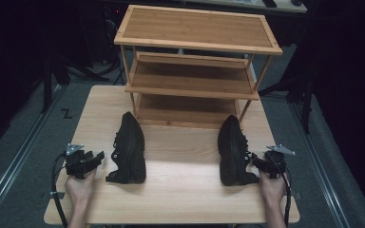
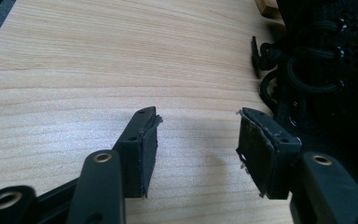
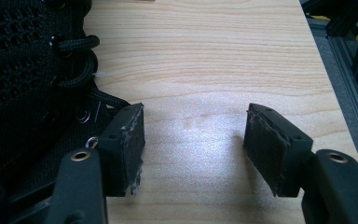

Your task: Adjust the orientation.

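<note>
- Left hand (image 1: pixel 78 187) comes in at the counter's near left corner and holds the left tool (image 1: pixel 97 156), which points right toward the nearer shoe.
- In the left gripper view that tool (image 2: pixel 196 135) has its jaws spread wide with nothing between them, only bare wood of the counter (image 2: pixel 98 60) below.
- The left shoe (image 1: pixel 128 149), black, lies on its side on the counter, toe toward the rack, heel toward the person; its laces (image 2: pixel 284 79) and mesh show just beside the tool's right jaw, though I cannot tell if they touch.
- The wooden counter (image 1: pixel 185 194) carries both shoes and the rack; the stretch between the shoes is bare.
- The shoe rack (image 1: pixel 195 61), light wood with three shelves, stands at the far middle of the counter; all the shelf surfaces that show hold nothing.
- The right shoe (image 1: pixel 233 152), also black, lies with its toe toward the rack, near the rack's right leg, well apart from the other shoe.
- The right tool (image 1: pixel 259 161) is just beside this shoe's heel side; in the right gripper view it (image 3: pixel 193 135) is wide apart and holds nothing, its left jaw close against the mesh and laces (image 3: pixel 74 65).
- Right hand (image 1: pixel 273 187) grips it at the counter's near right corner.
</note>
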